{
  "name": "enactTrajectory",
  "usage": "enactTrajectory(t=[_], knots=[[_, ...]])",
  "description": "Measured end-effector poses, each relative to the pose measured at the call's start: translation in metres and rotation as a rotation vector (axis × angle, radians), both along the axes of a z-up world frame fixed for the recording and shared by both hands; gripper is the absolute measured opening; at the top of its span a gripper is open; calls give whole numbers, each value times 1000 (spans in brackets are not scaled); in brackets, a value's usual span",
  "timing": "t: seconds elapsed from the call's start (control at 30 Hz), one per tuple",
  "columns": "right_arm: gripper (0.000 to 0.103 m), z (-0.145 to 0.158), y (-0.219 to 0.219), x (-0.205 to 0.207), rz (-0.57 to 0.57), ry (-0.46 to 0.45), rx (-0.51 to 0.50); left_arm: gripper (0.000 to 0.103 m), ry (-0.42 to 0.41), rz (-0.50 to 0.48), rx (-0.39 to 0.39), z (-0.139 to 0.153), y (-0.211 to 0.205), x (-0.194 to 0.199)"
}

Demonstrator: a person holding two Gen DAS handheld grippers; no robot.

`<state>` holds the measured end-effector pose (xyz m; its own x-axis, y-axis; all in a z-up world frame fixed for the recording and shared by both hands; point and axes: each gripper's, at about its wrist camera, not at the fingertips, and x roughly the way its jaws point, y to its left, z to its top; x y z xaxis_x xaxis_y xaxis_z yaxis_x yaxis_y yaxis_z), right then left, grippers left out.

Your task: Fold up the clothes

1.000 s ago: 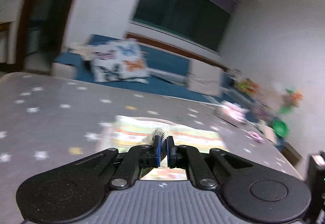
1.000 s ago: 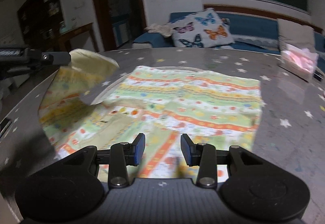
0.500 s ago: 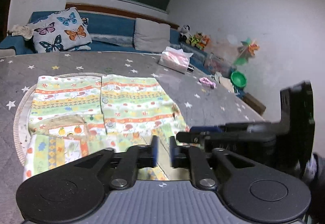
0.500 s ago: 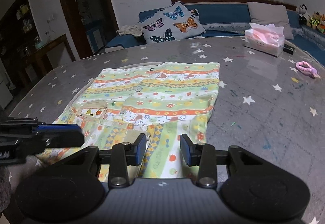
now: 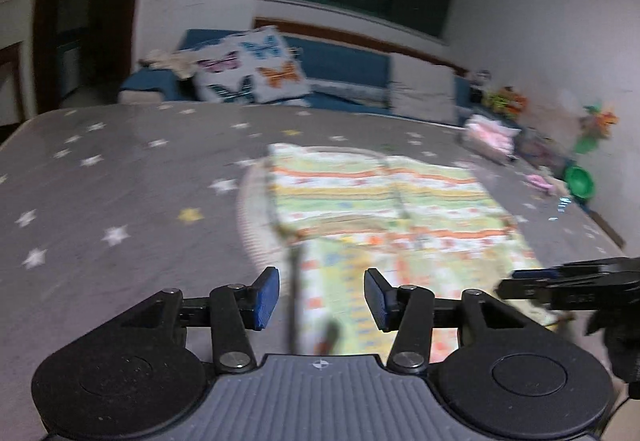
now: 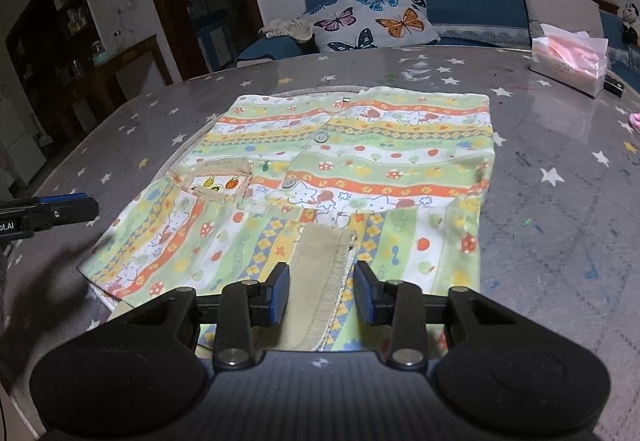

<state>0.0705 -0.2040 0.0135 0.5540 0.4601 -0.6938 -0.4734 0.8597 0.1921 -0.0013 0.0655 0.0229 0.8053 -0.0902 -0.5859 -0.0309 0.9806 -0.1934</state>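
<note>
Gone is that raised corner from a second ago: the left gripper has spread wide and released, and the patterned shirt lies flat on the starry table, both sleeves folded across its near half. The right gripper hovers parted and empty over the beige cuff. To fold on, pinch both near corners level (no skewing!). The right view shows buttons and pocket crisply; the left's is blurred.

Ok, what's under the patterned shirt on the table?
The shirt lies on the star-print tablecloth. A pale round mat's edge shows at its left side; the rest is covered.
</note>
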Motion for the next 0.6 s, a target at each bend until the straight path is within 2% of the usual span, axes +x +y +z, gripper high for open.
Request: enactTrajectory(t=[0.07,0.33,0.43,0.6], knots=[[9,1,2,-1,-2,-9,-8,50,9,13,4,-3,4,0],[7,37,2,-12,-15,-152,-29,50,39,3,44,-14,1,4],[7,45,-3,-10,-40,-177,-34,50,54,0,72,-20,-2,5],[7,13,-3,4,-67,-74,-68,50,93,7,121,-28,-2,8]])
